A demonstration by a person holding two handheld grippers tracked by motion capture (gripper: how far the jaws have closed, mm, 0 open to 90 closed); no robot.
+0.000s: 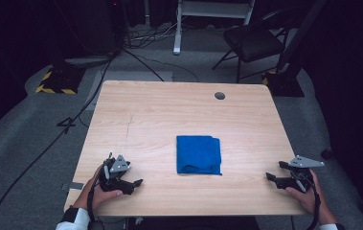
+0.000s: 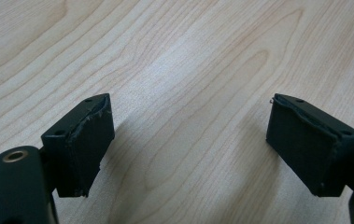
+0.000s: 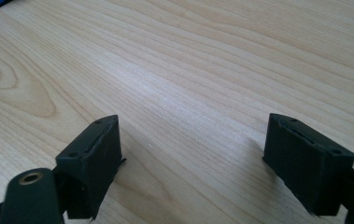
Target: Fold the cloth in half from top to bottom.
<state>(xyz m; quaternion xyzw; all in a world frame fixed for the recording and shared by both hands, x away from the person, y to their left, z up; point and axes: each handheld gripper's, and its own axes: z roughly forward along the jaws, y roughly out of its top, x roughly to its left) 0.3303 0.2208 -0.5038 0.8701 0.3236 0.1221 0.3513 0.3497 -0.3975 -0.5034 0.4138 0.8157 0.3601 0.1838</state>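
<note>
folded blue cloth (image 1: 198, 154) on table (image 1: 160, 115), both tongs apart, empty

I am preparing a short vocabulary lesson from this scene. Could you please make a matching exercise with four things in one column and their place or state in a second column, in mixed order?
Things:
1. blue cloth
2. left gripper
3. right gripper
4. black chair

Places or states:
A. on the floor beyond the far edge of the table
B. open, near the table's front right corner
C. folded, lying on the table between the two grippers
D. open, near the table's front left corner

Pairs: 1-C, 2-D, 3-B, 4-A
</note>
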